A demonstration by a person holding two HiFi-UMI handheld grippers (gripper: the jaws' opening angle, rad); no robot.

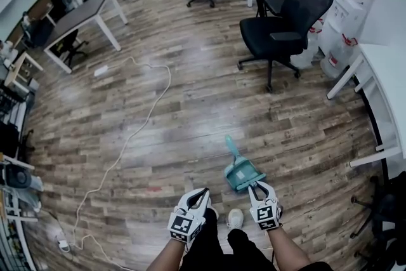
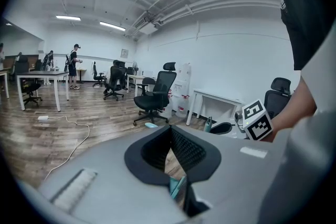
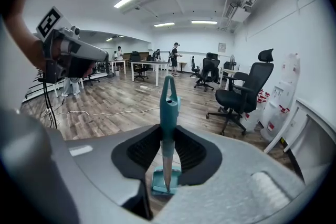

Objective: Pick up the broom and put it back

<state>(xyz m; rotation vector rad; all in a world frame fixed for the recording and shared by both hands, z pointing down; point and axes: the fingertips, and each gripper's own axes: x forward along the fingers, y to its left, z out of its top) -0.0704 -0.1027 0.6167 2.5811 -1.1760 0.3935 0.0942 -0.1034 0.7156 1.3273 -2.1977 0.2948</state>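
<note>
broom (image 1: pixel 241 172) was in my right tool (image 1: pixel 260 187). in the right gripper view the two pads were closed on its teal handle (image 3: pixel 169 105), with the looped end of the handle sticking out past the tips and a thin metal shaft running back toward the camera. below the jaws, the same view showed the broom's teal pan-shaped base (image 3: pixel 165 182), the one open container close to me, and i could not make out anything lying in it. in the head view that base sat just ahead of the right tool over the wooden floor (image 1: pixel 190 92), handle pointing away from me. i could not tell whether it touched the boards or hung just clear of them.

my left tool (image 1: pixel 202 192) was beside it to the left, apart from the broom. its jaws were brought together at the tips with nothing pinched there. a sliver of teal showed through the gap behind the tips in the left gripper view, too little to name.

farther off, a black office chair (image 1: pixel 285 22) stood near the right wall. just beside it, large pale jugs (image 1: pixel 336 51) with red labels were lined against the wall, and whether they held anything i couldn't tell. a white cable (image 1: pixel 149 108) wandered across the floor on the left.
</note>
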